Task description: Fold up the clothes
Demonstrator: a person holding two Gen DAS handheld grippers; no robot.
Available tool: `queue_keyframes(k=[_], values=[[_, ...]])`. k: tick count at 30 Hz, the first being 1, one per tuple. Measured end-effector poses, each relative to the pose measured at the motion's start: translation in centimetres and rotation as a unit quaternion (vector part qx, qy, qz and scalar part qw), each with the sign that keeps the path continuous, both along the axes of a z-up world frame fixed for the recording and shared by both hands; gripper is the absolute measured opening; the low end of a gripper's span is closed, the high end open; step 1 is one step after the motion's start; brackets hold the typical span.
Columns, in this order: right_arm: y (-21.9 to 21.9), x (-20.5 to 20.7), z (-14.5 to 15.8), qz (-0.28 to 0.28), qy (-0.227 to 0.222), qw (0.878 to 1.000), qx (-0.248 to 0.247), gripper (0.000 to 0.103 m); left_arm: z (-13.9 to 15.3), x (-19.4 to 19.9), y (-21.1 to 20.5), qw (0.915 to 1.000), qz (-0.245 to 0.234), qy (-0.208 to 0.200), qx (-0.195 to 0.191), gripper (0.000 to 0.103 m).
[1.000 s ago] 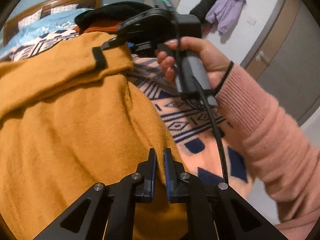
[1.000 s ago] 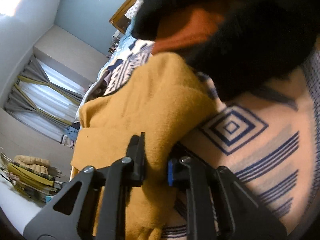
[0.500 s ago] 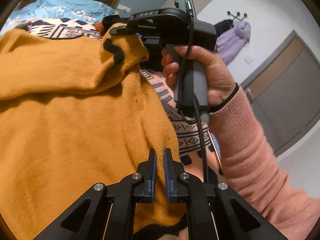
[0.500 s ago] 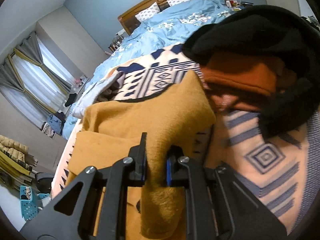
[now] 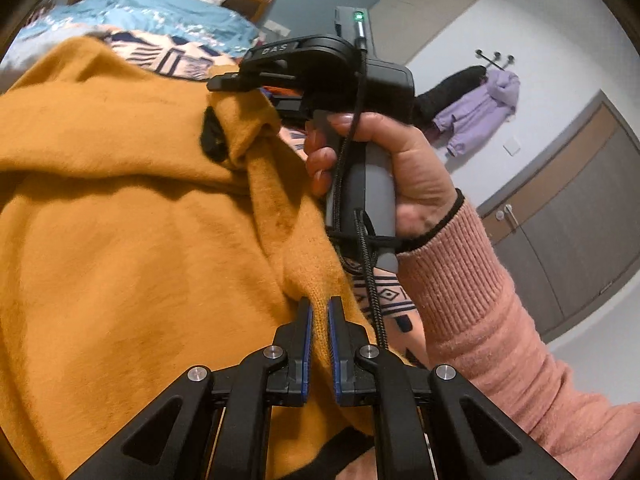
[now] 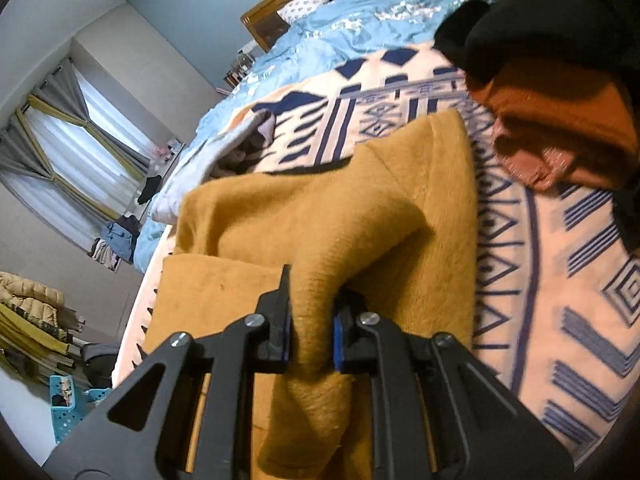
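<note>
Bedspread [image 6: 560, 240] clear rightward — both grippers pinch sweater [image 6: 320, 220] edges.

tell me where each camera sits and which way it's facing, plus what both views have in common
Left wrist: sits on the left gripper, looking along its fingers across the mustard garment toward the right hand, its pink sleeve, and a wall with a purple jacket.
Right wrist: sits on the right gripper, looking over the patterned blanket toward the headboard and curtains; no hand shows.
Shared: the mustard garment, pinched in both grippers, and the blanket.
</note>
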State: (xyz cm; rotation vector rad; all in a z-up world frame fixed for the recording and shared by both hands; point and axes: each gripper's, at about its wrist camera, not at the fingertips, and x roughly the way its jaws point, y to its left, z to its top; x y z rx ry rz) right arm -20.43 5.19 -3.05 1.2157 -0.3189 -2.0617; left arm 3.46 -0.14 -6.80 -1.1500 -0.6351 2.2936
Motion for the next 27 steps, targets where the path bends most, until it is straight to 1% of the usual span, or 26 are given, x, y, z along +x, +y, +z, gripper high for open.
queue_keyframes(k=[4, 5, 6, 8, 13, 18, 20, 22, 23, 27], values=[[-0.5, 0.1, -0.3, 0.006, -0.007, 1.0, -0.002, 0.028, -0.5, -0.4, 0.2, 1.0, 0.005, -0.002, -0.005, 0.006], [-0.5, 0.2, -0.2, 0.011, -0.006, 1.0, -0.004, 0.035, -0.6, -0.5, 0.2, 1.0, 0.005, -0.004, -0.005, 0.006], [-0.5, 0.3, 0.0, 0.015, -0.005, 1.0, -0.006, 0.037, -0.9, -0.6, 0.2, 1.0, 0.005, -0.007, -0.004, 0.006], [-0.5, 0.6, 0.5, 0.025, 0.0, 1.0, -0.009, 0.037, -1.2, -0.8, 0.3, 0.9999, 0.004, -0.013, -0.003, 0.006], [0.4, 1.9, 3.0, 0.054, 0.031, 0.998, -0.026, 0.037, -1.6, -0.8, 0.2, 0.9999, 0.0, -0.017, 0.001, 0.006], [2.7, 3.2, 5.7, 0.064, 0.066, 0.995, -0.047, 0.037, -1.7, -0.8, 0.4, 0.9998, -0.005, -0.017, 0.002, 0.006], [4.1, 3.8, 6.3, 0.061, 0.087, 0.993, -0.047, 0.037, -1.7, -0.8, 0.5, 0.9998, -0.007, -0.018, 0.003, 0.006], [5.5, 4.4, 6.4, 0.049, 0.106, 0.993, -0.031, 0.037, -1.8, -0.9, 0.6, 0.9998, -0.008, -0.018, 0.004, 0.006], [5.9, 4.6, 6.1, 0.048, 0.107, 0.993, -0.025, 0.037, -1.9, -0.8, 0.4, 0.9998, -0.011, -0.018, 0.006, 0.006], [6.2, 5.9, 4.0, 0.066, 0.094, 0.993, 0.005, 0.037, -2.2, -0.7, -0.2, 0.9996, -0.018, -0.019, 0.008, 0.006]])
